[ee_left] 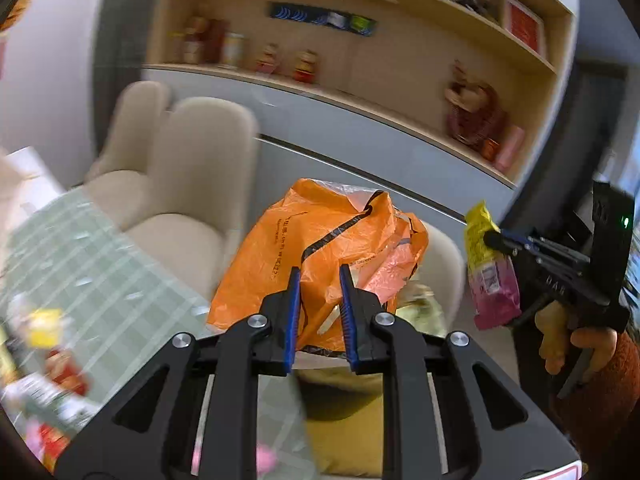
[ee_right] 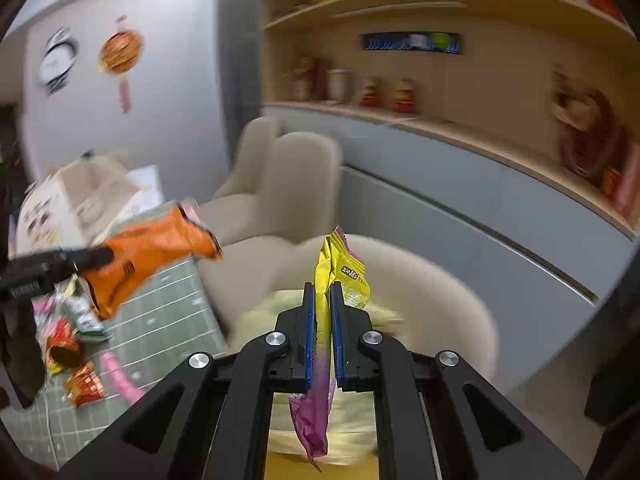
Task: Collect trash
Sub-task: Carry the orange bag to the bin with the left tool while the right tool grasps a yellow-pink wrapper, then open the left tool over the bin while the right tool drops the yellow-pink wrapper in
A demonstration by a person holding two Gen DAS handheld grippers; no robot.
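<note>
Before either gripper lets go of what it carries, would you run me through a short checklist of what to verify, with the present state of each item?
1. Left gripper has the orange bag pinched: ok, the plastic sits between its fingers.
2. Right gripper is clamped on the yellow and pink wrapper: ok, jaws shut on it.
3. Wrapper hangs free of the bag: ok, they are apart in both views.
4. Bag mouth is open to receive the wrapper: cannot tell, it looks bunched.
5. More trash remains on the green checked tablecloth: not ok, wrappers lie there.
</note>
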